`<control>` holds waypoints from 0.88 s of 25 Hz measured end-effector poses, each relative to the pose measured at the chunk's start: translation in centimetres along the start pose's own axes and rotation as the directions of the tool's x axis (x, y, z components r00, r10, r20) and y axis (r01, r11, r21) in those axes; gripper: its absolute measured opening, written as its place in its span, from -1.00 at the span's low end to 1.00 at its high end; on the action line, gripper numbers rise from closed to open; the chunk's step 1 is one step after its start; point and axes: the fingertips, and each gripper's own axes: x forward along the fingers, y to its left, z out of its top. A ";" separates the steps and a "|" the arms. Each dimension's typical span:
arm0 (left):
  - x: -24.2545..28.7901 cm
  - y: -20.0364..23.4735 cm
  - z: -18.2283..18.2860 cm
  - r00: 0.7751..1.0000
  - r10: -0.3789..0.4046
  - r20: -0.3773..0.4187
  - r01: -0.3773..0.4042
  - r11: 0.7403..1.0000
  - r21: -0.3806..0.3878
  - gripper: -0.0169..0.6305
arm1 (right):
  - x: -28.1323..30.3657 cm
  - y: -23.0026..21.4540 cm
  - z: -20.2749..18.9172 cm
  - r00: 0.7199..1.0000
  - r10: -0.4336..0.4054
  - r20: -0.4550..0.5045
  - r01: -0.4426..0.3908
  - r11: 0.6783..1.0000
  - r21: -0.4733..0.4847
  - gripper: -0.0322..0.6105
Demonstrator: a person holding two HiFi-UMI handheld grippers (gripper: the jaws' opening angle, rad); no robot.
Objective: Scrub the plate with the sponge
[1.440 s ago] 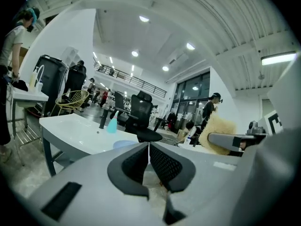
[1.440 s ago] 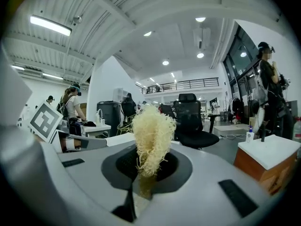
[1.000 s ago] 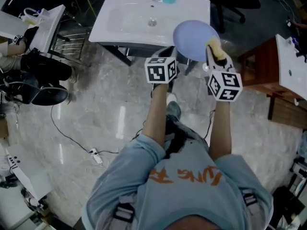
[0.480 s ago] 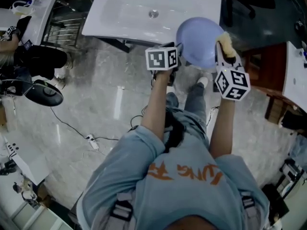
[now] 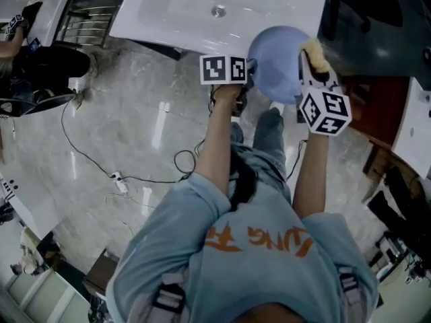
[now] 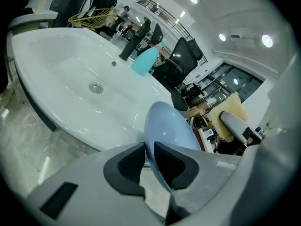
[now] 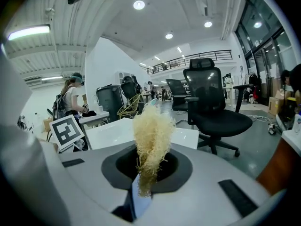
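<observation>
A pale blue plate [image 5: 275,51] is held on edge in front of the white sink [image 5: 168,19]. My left gripper [image 5: 248,73] has the plate's left rim between its jaws, which are closing, and the pads touch the rim. In the left gripper view the plate [image 6: 171,128] rises from between the left gripper [image 6: 149,150] jaws. A yellow fibrous sponge [image 5: 312,51] lies against the plate's right edge, and my right gripper [image 5: 311,64] is shut on it. The right gripper view shows the sponge [image 7: 151,131] standing up out of the right gripper [image 7: 148,171].
A teal bottle [image 6: 148,61] and a dark faucet [image 6: 129,48] stand at the back of the sink. A brown cabinet [image 5: 377,120] is at the right. A black office chair [image 7: 214,109] stands beyond, and cables [image 5: 101,167] lie on the marble floor. A person with a backpack [image 7: 70,100] stands at a desk.
The person has stepped towards the sink, which has slid up the head view. The plate and both grippers have kept together and shifted slightly right.
</observation>
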 end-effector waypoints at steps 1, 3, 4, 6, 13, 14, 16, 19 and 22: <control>0.1 0.1 0.1 1.000 0.002 -0.002 -0.002 1.000 -0.004 -0.76 | 0.3 0.1 -0.1 1.000 0.003 -0.004 -0.003 1.000 -0.003 -0.80; 0.3 0.2 0.5 1.000 0.000 -0.001 0.000 1.000 -0.013 -0.81 | 0.8 0.2 -0.1 1.000 0.004 -0.011 -0.005 1.000 -0.007 -0.79; 0.3 0.2 0.7 1.000 -0.002 0.003 0.002 1.000 -0.015 -0.84 | 1.0 0.2 0.0 1.000 0.004 -0.014 -0.004 1.000 -0.010 -0.80; 0.4 0.2 1.1 1.000 0.010 0.006 -0.010 1.000 0.010 -0.86 | 1.1 0.2 0.2 1.000 0.000 -0.016 0.000 1.000 -0.016 -0.79; -0.1 -1.3 2.8 1.000 -0.022 0.016 0.020 0.993 0.117 -0.86 | 1.1 0.5 2.5 1.000 -0.017 0.007 0.017 0.999 -0.034 -0.79; -0.4 -1.7 3.3 0.999 -0.027 0.022 0.024 0.989 0.143 -0.86 | 1.2 0.7 3.0 1.000 -0.016 0.013 0.016 0.999 -0.039 -0.79; -1.0 -2.5 4.9 0.998 -0.045 0.043 0.036 0.981 0.189 -0.86 | 1.6 1.0 4.4 0.999 -0.015 0.029 0.016 0.998 -0.056 -0.79; -2.6 -3.4 7.4 0.992 -0.086 0.091 0.062 0.970 0.235 -0.85 | 2.0 1.3 6.1 0.999 -0.019 0.036 0.022 0.996 -0.085 -0.79; -4.7 -4.2 9.4 0.982 -0.129 0.139 0.086 0.956 0.279 -0.85 | 2.5 1.9 6.9 1.000 -0.017 0.012 0.018 0.995 -0.101 -0.79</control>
